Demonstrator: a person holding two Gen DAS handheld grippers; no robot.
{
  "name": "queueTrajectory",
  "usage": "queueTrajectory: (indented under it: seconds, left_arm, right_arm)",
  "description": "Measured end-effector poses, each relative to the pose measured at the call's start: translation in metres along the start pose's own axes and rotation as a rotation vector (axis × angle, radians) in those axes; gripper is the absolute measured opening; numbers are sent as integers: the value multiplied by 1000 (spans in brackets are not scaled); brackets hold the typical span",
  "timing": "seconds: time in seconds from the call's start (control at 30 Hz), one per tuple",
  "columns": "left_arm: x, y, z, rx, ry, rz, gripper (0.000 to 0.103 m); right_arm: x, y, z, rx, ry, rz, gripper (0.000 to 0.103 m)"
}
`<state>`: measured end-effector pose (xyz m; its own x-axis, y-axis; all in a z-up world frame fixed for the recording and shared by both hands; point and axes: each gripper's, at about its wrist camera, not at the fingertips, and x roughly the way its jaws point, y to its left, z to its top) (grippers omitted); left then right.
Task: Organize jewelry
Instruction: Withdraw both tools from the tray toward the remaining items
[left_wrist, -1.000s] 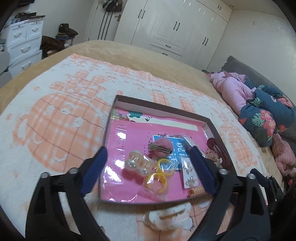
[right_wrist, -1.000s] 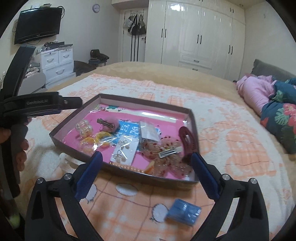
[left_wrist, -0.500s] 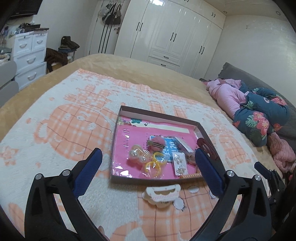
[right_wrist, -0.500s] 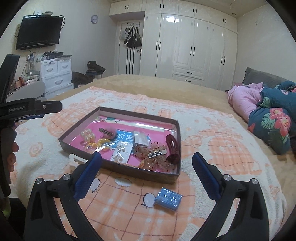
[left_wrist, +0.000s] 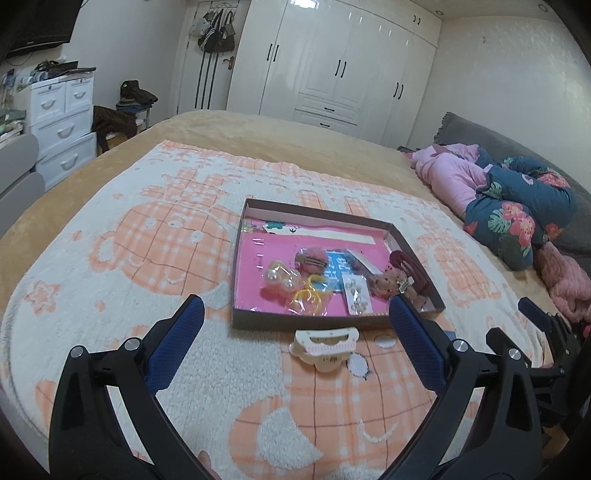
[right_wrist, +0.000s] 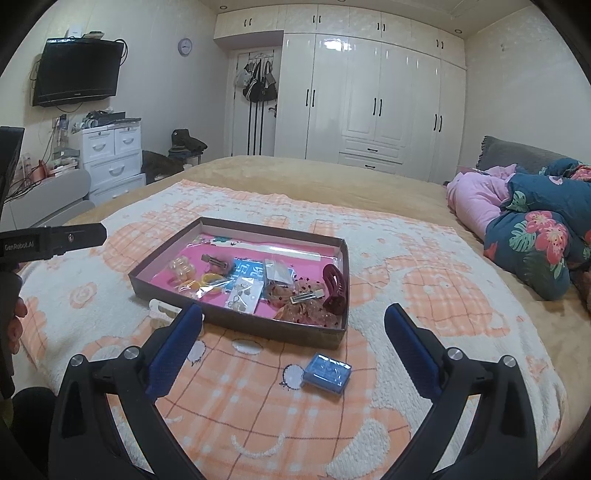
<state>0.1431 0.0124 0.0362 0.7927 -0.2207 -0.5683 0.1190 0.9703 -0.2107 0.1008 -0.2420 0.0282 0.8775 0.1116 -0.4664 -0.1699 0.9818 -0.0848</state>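
Holding most of the accessories, the shallow box (left_wrist: 334, 321) lay on the bed blanket (left_wrist: 147, 258) ahead of both grippers, well beyond their fingertips. Judged from the layout, the task was largely done: two items remained outside the box.

Contents of the box, as visible:
- a pearl-bead piece in a clear bag (left_wrist: 279, 278), on the side nearer the left gripper;
- yellow rings (left_wrist: 312, 291) beside it;
- a pink pom-pom clip (left_wrist: 311, 258) behind those;
- a white earring card (left_wrist: 356, 295) near the middle;
- a sheer dotted bow with a metal clip (right_wrist: 303, 301);
- a dark red claw clip (right_wrist: 336, 288) against the wall nearer the right gripper.
A pink liner covered the box floor.

Outside the box:
- a white claw clip (left_wrist: 324, 343) lay on the blanket just in front of the near wall, ahead of the left gripper (left_wrist: 295, 325) and between its finger lines;
- a small blue case (right_wrist: 327, 374) lay just short of the near corner, ahead of the right gripper (right_wrist: 295, 321).

Both grippers were spread wide and held nothing. Neither touched any item.
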Motion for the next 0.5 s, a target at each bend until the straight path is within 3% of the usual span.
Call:
queueTrajectory:
  seconds: [0.5]
  left_arm:
    - [11, -13, -25, 45, 33, -4, 92]
  right_arm:
    - [3, 0, -26, -23, 19, -30, 97]
